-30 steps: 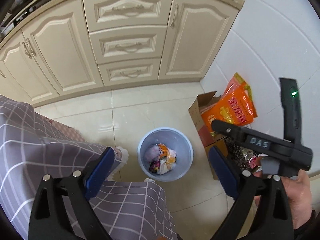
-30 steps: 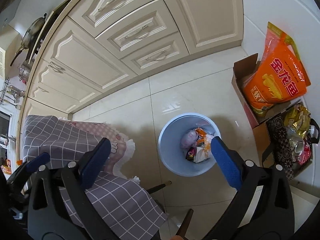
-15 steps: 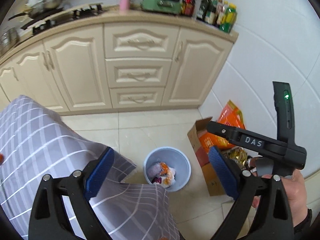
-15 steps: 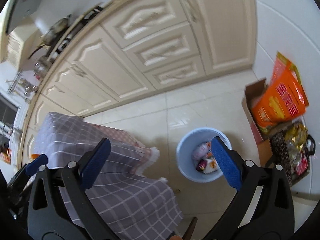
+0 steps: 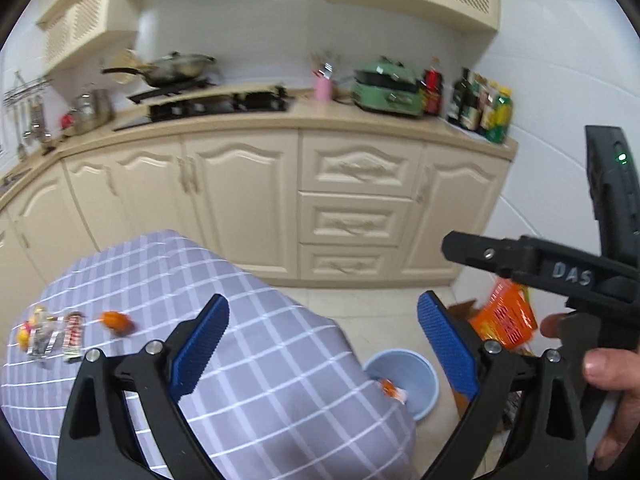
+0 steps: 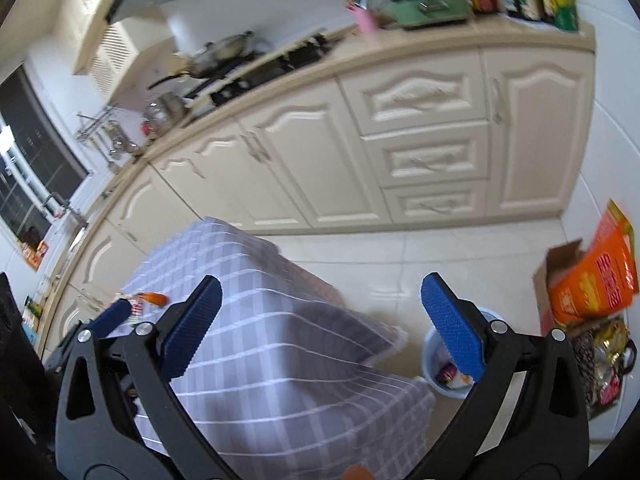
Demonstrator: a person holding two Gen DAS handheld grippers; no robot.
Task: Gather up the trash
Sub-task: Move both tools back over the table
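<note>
A light blue trash bin [image 5: 408, 380] with wrappers inside stands on the floor by the table's corner; it also shows in the right wrist view [image 6: 440, 360]. Several wrappers [image 5: 52, 336] and an orange piece of trash [image 5: 116, 322] lie on the grey checked tablecloth [image 5: 248, 360] at the left. My left gripper [image 5: 324, 344] is open and empty, above the table edge. My right gripper [image 6: 320, 324] is open and empty, and its body [image 5: 560, 272] shows at the right of the left wrist view. The left gripper's blue fingertip [image 6: 116, 314] shows near an orange wrapper [image 6: 154, 299].
Cream kitchen cabinets [image 5: 352, 216] with a stove and pans on the counter stand behind. A cardboard box [image 6: 560, 276] with an orange bag [image 6: 592, 284] and other packets stands on the floor by the white tiled wall at the right.
Both grippers have tilted up from looking down into the bin to looking across the table toward the counter. The trash on the tablecloth has come into view. Both stay open.
</note>
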